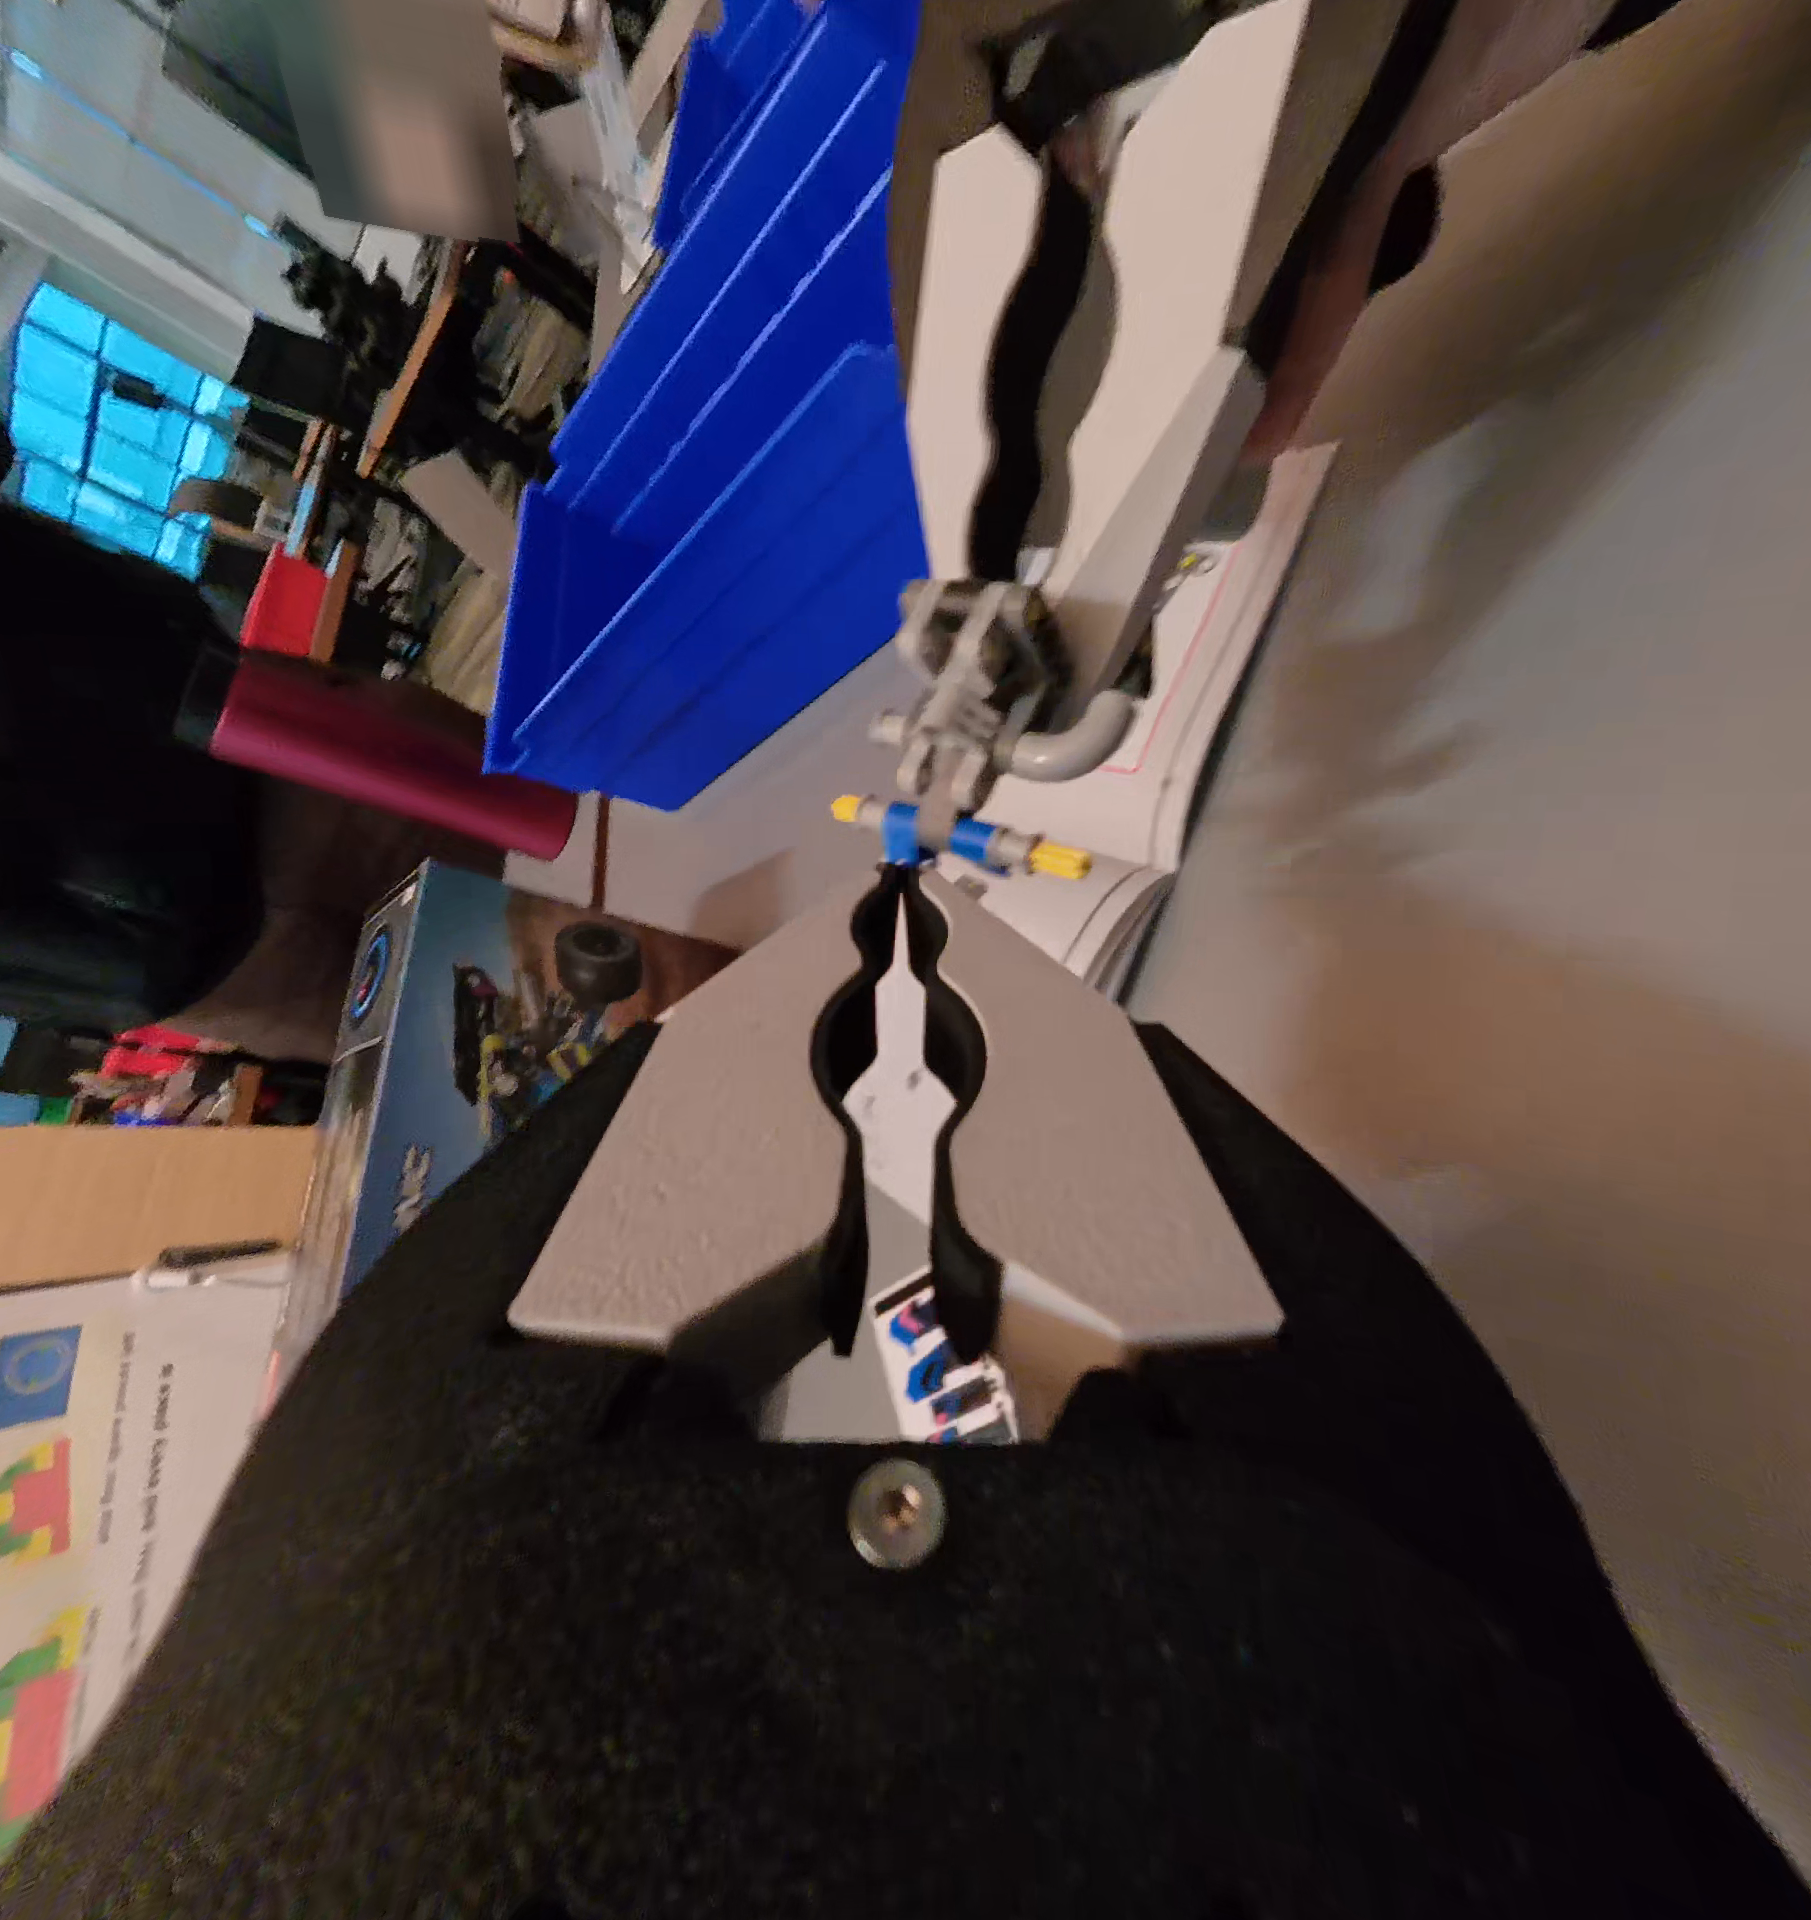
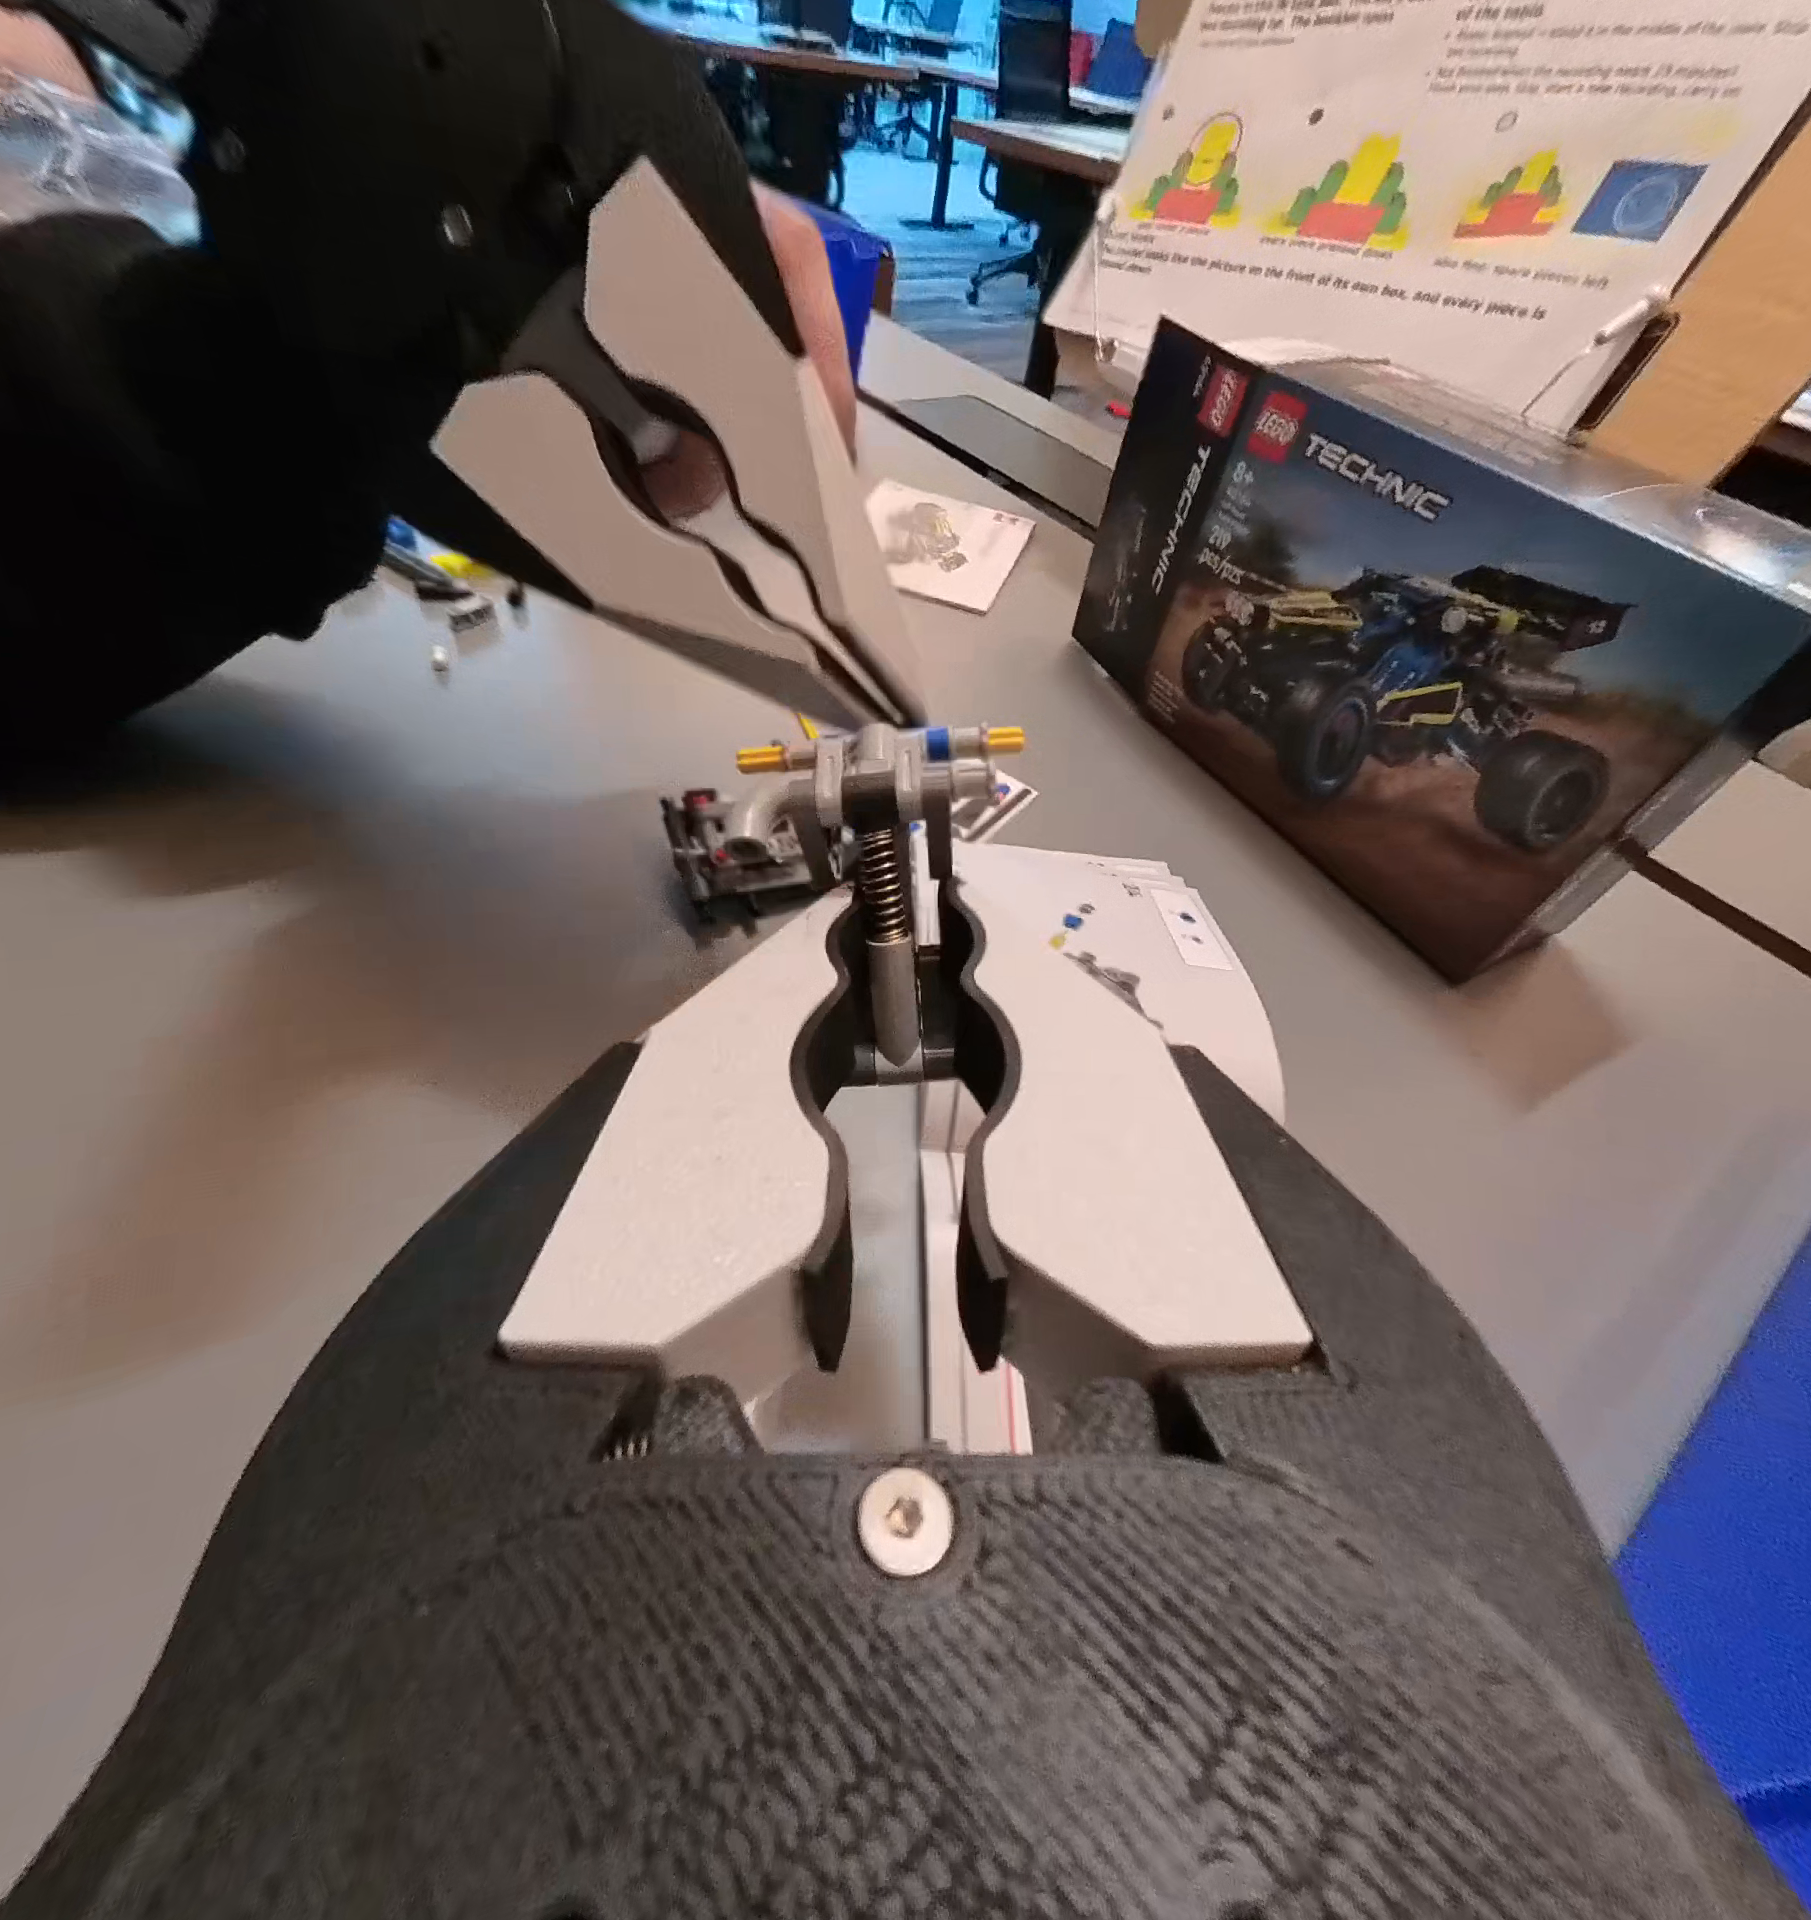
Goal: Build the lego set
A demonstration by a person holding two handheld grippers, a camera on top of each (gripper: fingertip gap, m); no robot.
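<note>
My right gripper [image 2: 896, 909] is shut on a grey shock-absorber assembly with a metal spring [image 2: 883, 878] and holds it upright above the table. A cross axle with yellow ends [image 2: 880, 750] runs across its top. My left gripper [image 1: 901, 878] is shut on a small blue piece [image 1: 906, 840] on that axle [image 1: 1057, 857]. In the right wrist view the left gripper [image 2: 906, 717] comes down from the upper left onto the axle. In the left wrist view the right gripper [image 1: 994, 582] reaches in from the top, holding the assembly [image 1: 968, 665].
A small grey and black sub-assembly [image 2: 724, 842] lies on the grey table [image 2: 257, 987]. The set's box [image 2: 1400, 665] stands at the right, an open instruction booklet [image 2: 1119, 935] beside it. Loose pieces [image 2: 465, 613] lie far left. Blue bins [image 1: 735, 468] stand nearby. My left and right fingertips are right by each other.
</note>
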